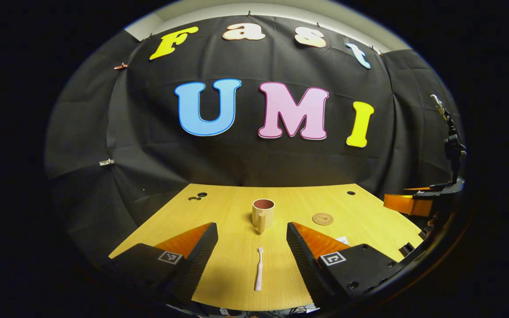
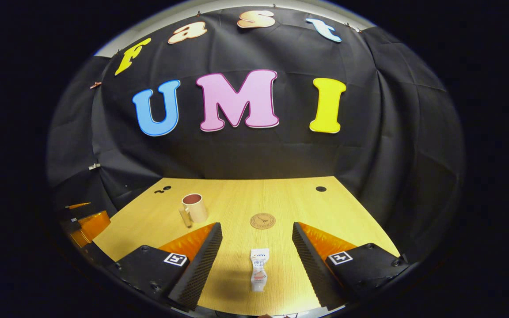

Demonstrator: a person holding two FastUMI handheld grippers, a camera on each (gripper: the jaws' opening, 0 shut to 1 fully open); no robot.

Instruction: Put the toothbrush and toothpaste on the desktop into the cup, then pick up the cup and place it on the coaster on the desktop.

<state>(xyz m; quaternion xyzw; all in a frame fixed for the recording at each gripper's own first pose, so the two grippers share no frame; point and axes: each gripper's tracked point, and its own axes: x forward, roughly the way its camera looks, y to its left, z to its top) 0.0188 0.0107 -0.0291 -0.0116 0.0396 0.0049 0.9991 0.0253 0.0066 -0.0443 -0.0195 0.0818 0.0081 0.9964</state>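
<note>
A pale pink toothbrush (image 1: 259,269) lies flat on the wooden desktop (image 1: 232,207), head pointing away, between the fingers of my open left gripper (image 1: 252,244). Beyond it stands a beige cup (image 1: 263,214) with a dark red inside, its handle facing me. A round cork coaster (image 1: 322,219) lies to the cup's right. In the right gripper view a small white toothpaste tube (image 2: 259,269) lies between the fingers of my open right gripper (image 2: 257,245), above the desk. The coaster (image 2: 262,221) sits straight ahead and the cup (image 2: 194,209) stands to the left.
Small round holes mark the desktop's far corners (image 1: 351,193) (image 2: 320,189). The other gripper's orange-and-black body shows at the right edge (image 1: 409,204) of the left gripper view and at the left edge (image 2: 87,223) of the right gripper view. Black cloth walls close the booth.
</note>
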